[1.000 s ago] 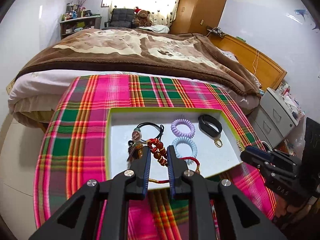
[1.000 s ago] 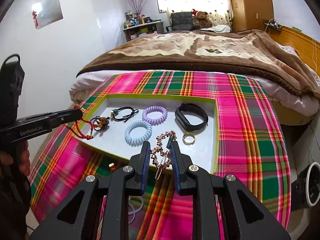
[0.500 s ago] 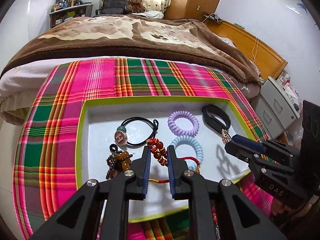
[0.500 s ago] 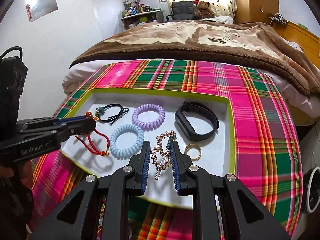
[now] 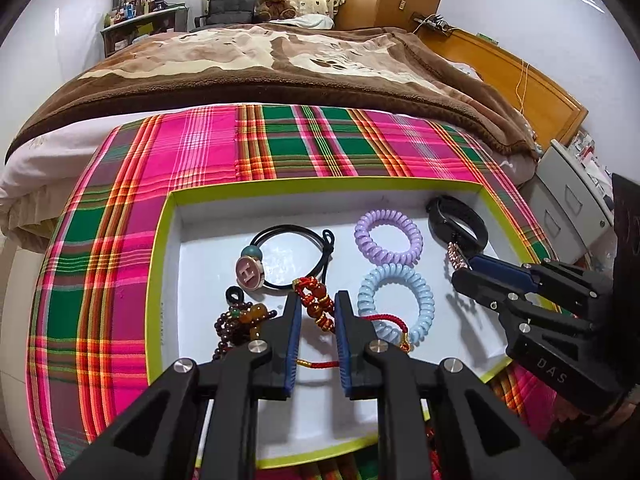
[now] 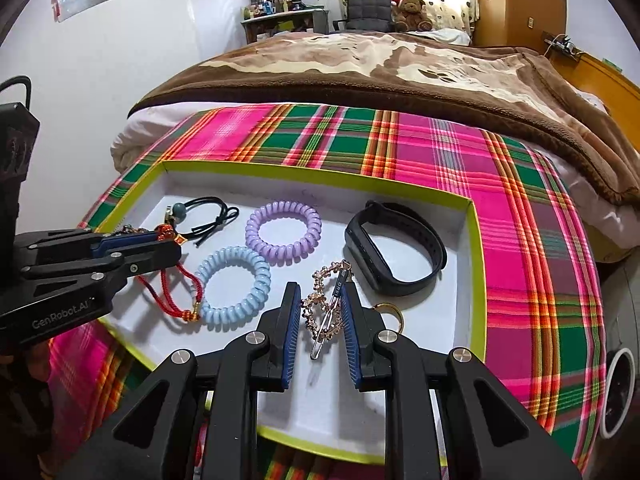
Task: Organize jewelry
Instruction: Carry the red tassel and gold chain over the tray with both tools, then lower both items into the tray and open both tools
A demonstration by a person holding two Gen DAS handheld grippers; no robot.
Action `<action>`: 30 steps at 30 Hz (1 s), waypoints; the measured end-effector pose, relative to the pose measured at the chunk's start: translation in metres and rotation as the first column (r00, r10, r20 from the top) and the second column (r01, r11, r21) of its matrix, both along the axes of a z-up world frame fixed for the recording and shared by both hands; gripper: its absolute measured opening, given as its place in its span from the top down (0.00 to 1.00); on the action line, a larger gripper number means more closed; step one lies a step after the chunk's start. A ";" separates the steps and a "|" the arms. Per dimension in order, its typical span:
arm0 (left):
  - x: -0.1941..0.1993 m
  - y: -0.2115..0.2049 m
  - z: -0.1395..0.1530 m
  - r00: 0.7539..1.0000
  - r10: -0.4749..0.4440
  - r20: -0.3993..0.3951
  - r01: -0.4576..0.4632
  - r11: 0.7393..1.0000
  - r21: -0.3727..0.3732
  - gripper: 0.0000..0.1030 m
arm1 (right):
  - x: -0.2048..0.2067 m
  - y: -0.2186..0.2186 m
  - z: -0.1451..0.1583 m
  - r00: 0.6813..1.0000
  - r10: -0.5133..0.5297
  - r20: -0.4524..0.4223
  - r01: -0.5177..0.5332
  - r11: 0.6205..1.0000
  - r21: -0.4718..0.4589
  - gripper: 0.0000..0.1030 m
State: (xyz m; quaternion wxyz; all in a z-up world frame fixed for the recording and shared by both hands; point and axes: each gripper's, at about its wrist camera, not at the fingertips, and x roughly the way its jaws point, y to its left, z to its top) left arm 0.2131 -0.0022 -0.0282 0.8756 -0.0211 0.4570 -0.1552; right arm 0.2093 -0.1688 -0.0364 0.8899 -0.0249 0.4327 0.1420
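I count seven pieces of jewelry in the one white tray (image 5: 200,264), which has a lime-green rim and sits on the plaid cloth (image 5: 120,208) over the tabletop.

From the left, through my left wrist camera: one dark beaded bracelet (image 5: 236,320) lies near the tray's left wall, and just behind it one black hair tie (image 5: 296,236) with a round pink charm. My left gripper (image 5: 316,312) is nearly closed around one red corded bracelet (image 5: 318,306) with amber beads; its beaded part sits between the blue pads, and its red cord trails right onto the tray floor, touching the blue coil. Whether the pads actually press the beads I cannot tell.

Next come two spiral hair ties: one blue coil (image 5: 396,300) nearer me and one purple coil (image 5: 388,236) behind it, just apart.

Through my right wrist camera, my right gripper (image 6: 320,308) stands narrowly open, with one rose-gold hair clip (image 6: 324,312) between the pads; the clip leans against the right pad. Beside that gripper's right finger lies one gold ring (image 6: 390,310), partly hidden. Farthest right, one black wristband (image 6: 396,252) rests near the tray's right wall.
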 end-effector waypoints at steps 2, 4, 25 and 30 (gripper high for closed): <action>0.001 0.000 -0.002 1.000 0.005 -0.008 -0.005 1.000 -0.003 0.83 | 0.001 0.000 0.000 1.000 0.002 0.000 -0.002 1.000 -0.003 0.79; 0.001 -0.001 -0.003 1.000 0.012 -0.011 -0.012 1.000 0.008 0.83 | 0.001 0.002 0.000 1.000 0.002 0.001 -0.002 1.000 -0.010 0.79; -0.001 0.006 0.002 0.999 0.033 -0.011 -0.033 0.999 -0.016 0.75 | -0.002 0.001 0.003 1.000 -0.010 0.016 0.010 1.000 0.010 0.79; -0.006 0.008 0.007 0.999 0.041 -0.001 -0.041 0.999 -0.023 0.65 | -0.007 0.001 0.009 1.000 -0.005 0.031 0.004 1.000 0.026 0.69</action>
